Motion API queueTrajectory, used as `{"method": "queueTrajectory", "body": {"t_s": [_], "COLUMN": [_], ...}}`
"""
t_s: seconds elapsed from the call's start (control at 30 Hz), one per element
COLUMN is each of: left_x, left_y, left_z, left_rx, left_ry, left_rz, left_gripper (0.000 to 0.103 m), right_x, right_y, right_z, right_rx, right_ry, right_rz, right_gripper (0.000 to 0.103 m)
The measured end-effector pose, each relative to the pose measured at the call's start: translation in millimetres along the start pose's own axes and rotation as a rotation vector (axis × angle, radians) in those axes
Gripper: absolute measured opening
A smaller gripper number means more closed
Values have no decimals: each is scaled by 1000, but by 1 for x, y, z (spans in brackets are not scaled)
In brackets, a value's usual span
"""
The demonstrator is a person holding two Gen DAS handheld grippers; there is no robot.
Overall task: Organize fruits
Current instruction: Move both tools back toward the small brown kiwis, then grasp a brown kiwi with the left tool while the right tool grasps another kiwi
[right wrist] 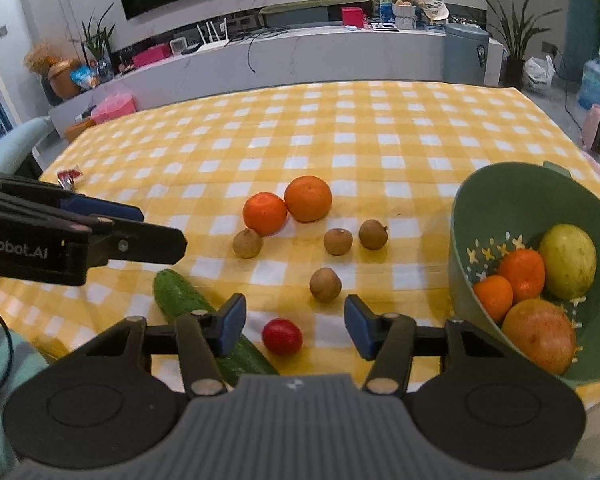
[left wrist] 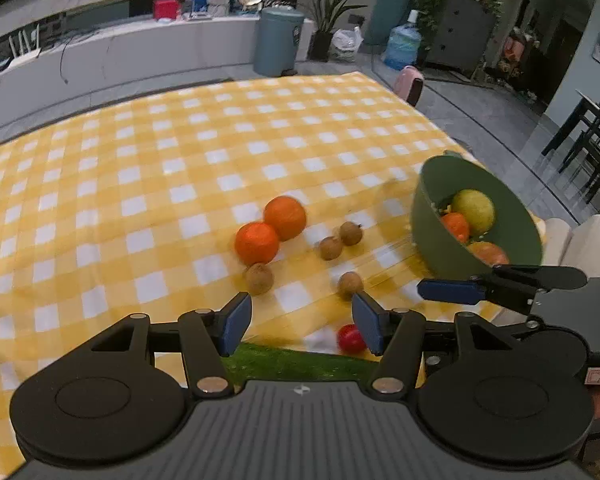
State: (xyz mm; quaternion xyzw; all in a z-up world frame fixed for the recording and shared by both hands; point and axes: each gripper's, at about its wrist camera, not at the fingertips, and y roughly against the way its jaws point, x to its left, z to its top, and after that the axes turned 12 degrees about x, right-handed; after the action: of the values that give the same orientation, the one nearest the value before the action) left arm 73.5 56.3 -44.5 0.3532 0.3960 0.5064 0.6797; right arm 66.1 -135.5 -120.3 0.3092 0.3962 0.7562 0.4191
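Your bowl (right wrist: 500, 208) sat right of the right claw (right wrist: 294, 326), tilted, already holding fruit. Ahead of both claws lay two oranges (right wrist: 308, 199) touching, then four small brown fruits (right wrist: 325, 284) scattered. Nearest, a glossy red tomato (right wrist: 282, 337) lay between your spread, empty right jaws. Your left claw (left wrist: 300, 328) was likewise spread and empty. You should centre the pads on the tomato and close gently.

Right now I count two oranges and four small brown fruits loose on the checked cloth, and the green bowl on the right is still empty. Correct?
Not quite. The green bowl is not empty: the right wrist view shows a yellow-green fruit, two small oranges and a larger reddish-orange fruit in it. Two oranges and four brown fruits do lie loose on the cloth.
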Motion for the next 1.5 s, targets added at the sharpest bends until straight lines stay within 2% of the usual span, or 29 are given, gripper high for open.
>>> {"method": "queueTrajectory", "body": {"t_s": [0.1, 0.23, 0.53, 0.73, 0.87, 1.03, 1.3, 1.5], "left_x": [12, 23, 19, 21, 26, 28, 25, 25], "left_y": [-13, -26, -60, -76, -83, -90, -96, -92], "left_z": [1, 5, 16, 22, 24, 26, 28, 27], "left_rx": [29, 41, 44, 35, 42, 53, 70, 76], "left_ry": [57, 103, 61, 70, 92, 97, 80, 100], "left_rz": [6, -26, 24, 56, 53, 48, 66, 55], "left_gripper": [61, 60, 49, 48, 45, 43, 28, 27], "right_x": [1, 2, -10, -12, -13, -15, -17, -20], "right_y": [-7, -18, -45, -56, -62, -65, -67, -65], "right_z": [3, 7, 20, 23, 25, 26, 28, 28], "right_rx": [0, 14, 48, 47, 56, 56, 67, 67], "right_ry": [22, 47, 26, 41, 47, 48, 53, 32], "right_rz": [-3, -27, -35, -32, -36, -33, -31, -15], "right_gripper": [45, 38, 26, 25, 19, 19, 19, 19]}}
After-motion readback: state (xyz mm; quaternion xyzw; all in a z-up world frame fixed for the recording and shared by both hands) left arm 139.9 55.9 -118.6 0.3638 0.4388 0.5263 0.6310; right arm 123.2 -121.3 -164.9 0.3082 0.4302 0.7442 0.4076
